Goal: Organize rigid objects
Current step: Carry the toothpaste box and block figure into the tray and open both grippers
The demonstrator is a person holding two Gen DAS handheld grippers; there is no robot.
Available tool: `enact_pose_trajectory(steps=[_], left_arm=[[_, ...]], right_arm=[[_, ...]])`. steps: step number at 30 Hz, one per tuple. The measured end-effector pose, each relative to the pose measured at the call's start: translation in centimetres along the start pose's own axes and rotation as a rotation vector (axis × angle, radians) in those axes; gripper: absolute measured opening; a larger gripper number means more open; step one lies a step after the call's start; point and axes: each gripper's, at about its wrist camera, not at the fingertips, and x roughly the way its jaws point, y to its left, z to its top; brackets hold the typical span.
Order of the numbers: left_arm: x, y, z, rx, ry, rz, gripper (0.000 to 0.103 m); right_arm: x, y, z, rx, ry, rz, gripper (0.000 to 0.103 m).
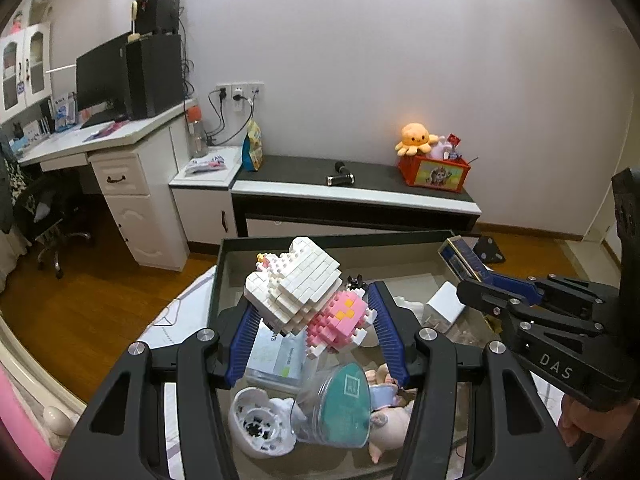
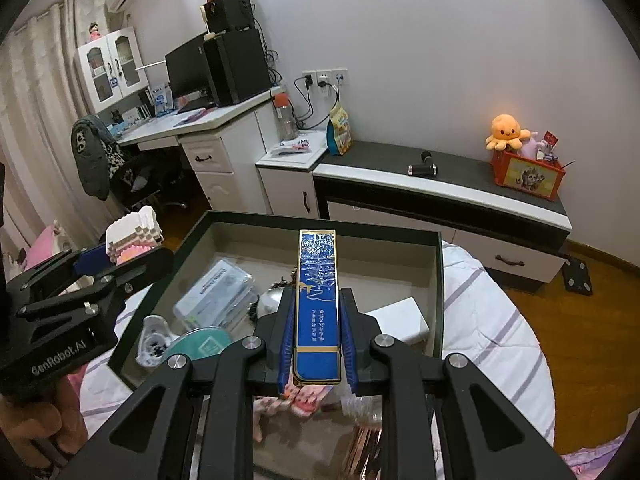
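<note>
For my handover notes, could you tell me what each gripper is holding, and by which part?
The left gripper clamps a white and pink brick figure across its sides. The right gripper pinches a slim blue box by the long sides of its near end.

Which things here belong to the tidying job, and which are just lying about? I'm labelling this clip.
In the job: brick figure in left gripper; blue box in right gripper; tray.

Lying about: orange octopus plush, monitor, bottle.
</note>
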Motion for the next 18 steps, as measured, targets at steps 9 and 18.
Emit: enact_pose_trajectory(steps=[9, 18], left_arm=[[0.8, 1.1, 0.0, -0.028, -0.012, 0.078, 0.103], [-0.3, 0.8, -0.6, -0.009, -0.014, 0.109, 0.103]], right_arm=[[1.3, -1.9, -0.1, 0.063, -0.022, -0.073, 0.103], [0.2, -1.5, 0.0, 0.094, -0.043, -0.079, 0.103]])
